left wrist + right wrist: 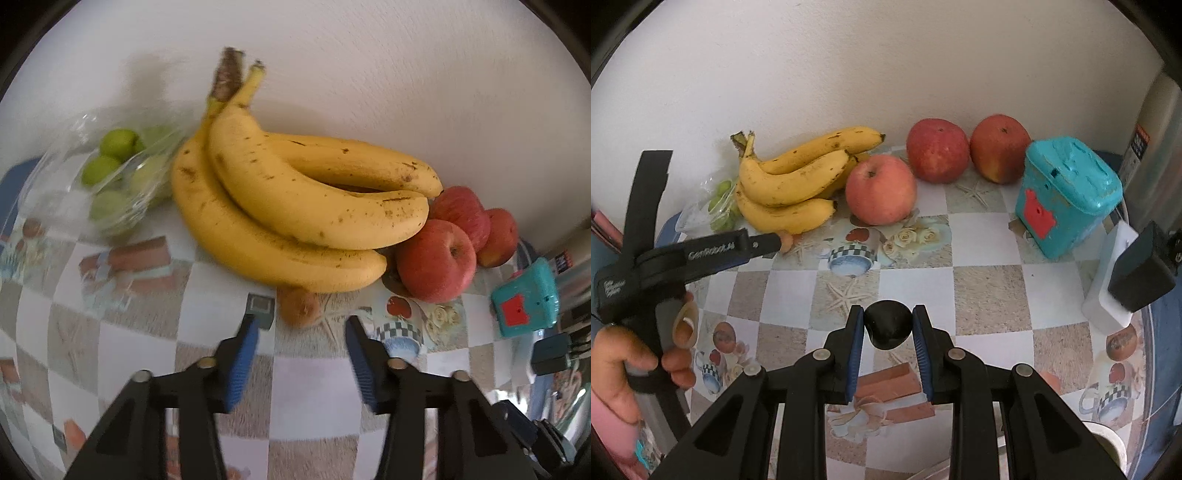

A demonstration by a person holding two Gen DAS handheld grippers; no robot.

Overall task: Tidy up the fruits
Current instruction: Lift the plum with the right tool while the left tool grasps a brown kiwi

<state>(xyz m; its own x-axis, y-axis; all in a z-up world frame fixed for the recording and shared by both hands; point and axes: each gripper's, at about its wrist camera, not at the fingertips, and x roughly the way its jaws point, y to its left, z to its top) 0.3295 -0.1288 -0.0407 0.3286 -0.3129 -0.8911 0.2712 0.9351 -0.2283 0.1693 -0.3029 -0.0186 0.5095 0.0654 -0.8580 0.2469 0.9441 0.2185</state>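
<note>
A bunch of yellow bananas (pixel 295 206) lies against the white wall, also in the right wrist view (pixel 790 181). A small brown fruit (pixel 299 306) sits just in front of them. My left gripper (pixel 303 325) is open, its fingers either side of that brown fruit, a little short of it. Three red apples (pixel 436 258) lie to the right of the bananas, also in the right wrist view (pixel 881 188). Green fruits in a clear bag (pixel 110 177) lie to the left. My right gripper (pixel 888 326) is shut on a small black object (pixel 886 328) above the table.
A teal container (pixel 1067 195) with a red label stands right of the apples. A white block with a black adapter (pixel 1126 280) lies at the right edge. The table (pixel 990 288) has a checkered patterned cloth. The left gripper's body (pixel 701 251) and a hand show at left.
</note>
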